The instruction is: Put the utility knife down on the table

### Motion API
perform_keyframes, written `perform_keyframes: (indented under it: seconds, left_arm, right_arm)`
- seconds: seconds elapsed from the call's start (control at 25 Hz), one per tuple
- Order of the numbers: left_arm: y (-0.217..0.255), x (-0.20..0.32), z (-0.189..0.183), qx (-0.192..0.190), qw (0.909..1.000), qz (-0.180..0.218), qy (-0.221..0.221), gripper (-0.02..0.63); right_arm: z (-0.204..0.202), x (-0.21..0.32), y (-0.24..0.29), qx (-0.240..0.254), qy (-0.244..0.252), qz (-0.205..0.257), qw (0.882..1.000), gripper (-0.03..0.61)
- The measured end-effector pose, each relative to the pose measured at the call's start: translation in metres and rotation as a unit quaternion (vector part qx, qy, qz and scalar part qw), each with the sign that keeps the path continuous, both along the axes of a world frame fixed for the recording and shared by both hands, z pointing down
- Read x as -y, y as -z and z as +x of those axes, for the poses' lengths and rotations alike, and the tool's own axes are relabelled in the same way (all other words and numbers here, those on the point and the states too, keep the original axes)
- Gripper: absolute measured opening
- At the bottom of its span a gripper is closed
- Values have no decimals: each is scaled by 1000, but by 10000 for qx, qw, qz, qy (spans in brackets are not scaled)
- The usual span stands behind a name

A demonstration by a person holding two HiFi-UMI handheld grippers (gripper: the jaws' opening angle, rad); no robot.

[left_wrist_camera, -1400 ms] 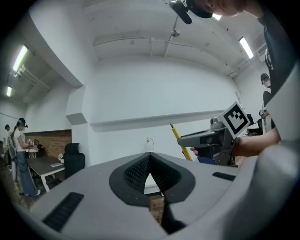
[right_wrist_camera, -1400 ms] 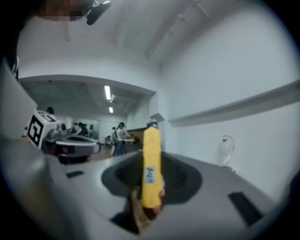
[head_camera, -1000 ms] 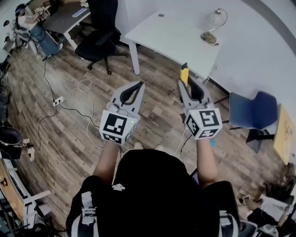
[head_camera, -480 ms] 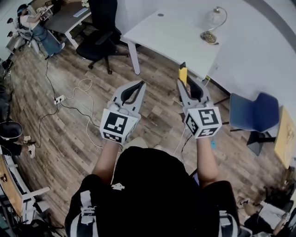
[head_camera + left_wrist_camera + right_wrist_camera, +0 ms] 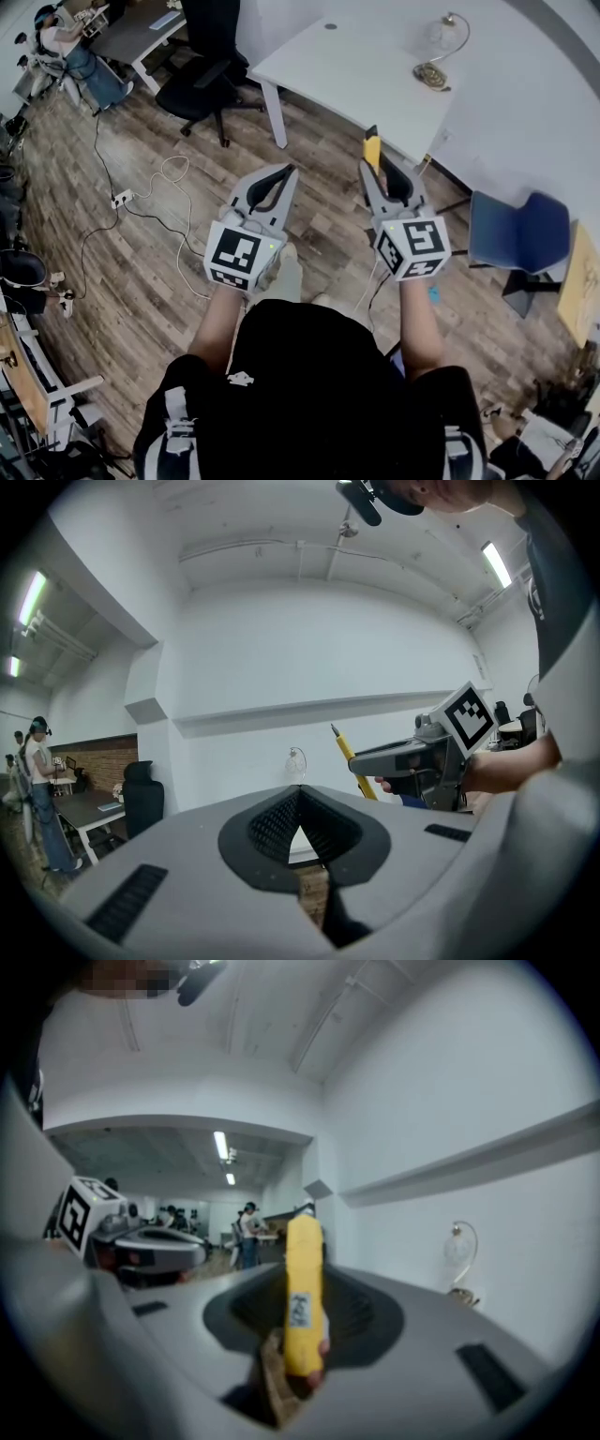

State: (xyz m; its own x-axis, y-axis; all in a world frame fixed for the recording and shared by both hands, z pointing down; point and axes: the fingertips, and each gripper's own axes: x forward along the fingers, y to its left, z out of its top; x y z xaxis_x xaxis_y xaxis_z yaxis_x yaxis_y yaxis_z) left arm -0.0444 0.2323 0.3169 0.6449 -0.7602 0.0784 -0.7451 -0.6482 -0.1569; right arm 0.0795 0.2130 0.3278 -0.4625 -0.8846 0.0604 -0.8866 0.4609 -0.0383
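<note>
A yellow utility knife (image 5: 373,150) stands upright between the jaws of my right gripper (image 5: 377,171), which is shut on its lower end. In the right gripper view the knife (image 5: 303,1283) rises from the gripper (image 5: 305,1340), and its tip is out of focus. My left gripper (image 5: 288,172) is held level beside it, shut with nothing in it; its tips meet (image 5: 300,797). From the left gripper view the knife (image 5: 353,759) sticks up slantwise. The white table (image 5: 356,80) lies ahead of both grippers, over the wooden floor.
A desk lamp (image 5: 433,67) stands at the table's far right edge by the white wall. A black office chair (image 5: 202,70) is left of the table, a blue chair (image 5: 516,230) to the right. Cables (image 5: 159,187) trail over the floor at left.
Both grippers have edged slightly toward the white table. The knife stays held upright in the right one, and the left one stays shut.
</note>
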Motion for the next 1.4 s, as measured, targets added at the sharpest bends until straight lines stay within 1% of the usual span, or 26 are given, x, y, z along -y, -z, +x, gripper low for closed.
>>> perform_keyframes:
  seconds: [0.16, 0.52, 0.76, 0.96, 1.12, 1.32, 1.4]
  left_arm:
    - [-4, 22, -5, -38, 10000, -39, -6, 17]
    - [-4, 94, -20, -91, 9999, -95, -73, 17]
    - [6, 137, -30, -147, 9998, -101, -103, 17]
    - [9, 162, -42, -201, 9997, -97, -126, 17]
    - [13, 173, -55, -216, 9996, -89, -173, 17]
    - [14, 211, -74, -247, 9995, -81, -189, 17]
    - [16, 218, -80, -270, 9993, -72, -235, 17]
  right_arm:
    - [-5, 21, -4, -20, -14, -51, 10000, 137]
    - [-20, 88, -2, -46, -47, -95, 9999, 137]
    - [-31, 130, 5, -97, -73, -124, 9998, 137]
    - [-42, 154, 7, -120, -107, -134, 9998, 137]
    - [-55, 165, 14, -138, -150, -106, 9997, 137]
    - [-74, 200, 14, -187, -170, -135, 9996, 137]
    - [-79, 206, 16, -211, -223, -119, 9995, 137]
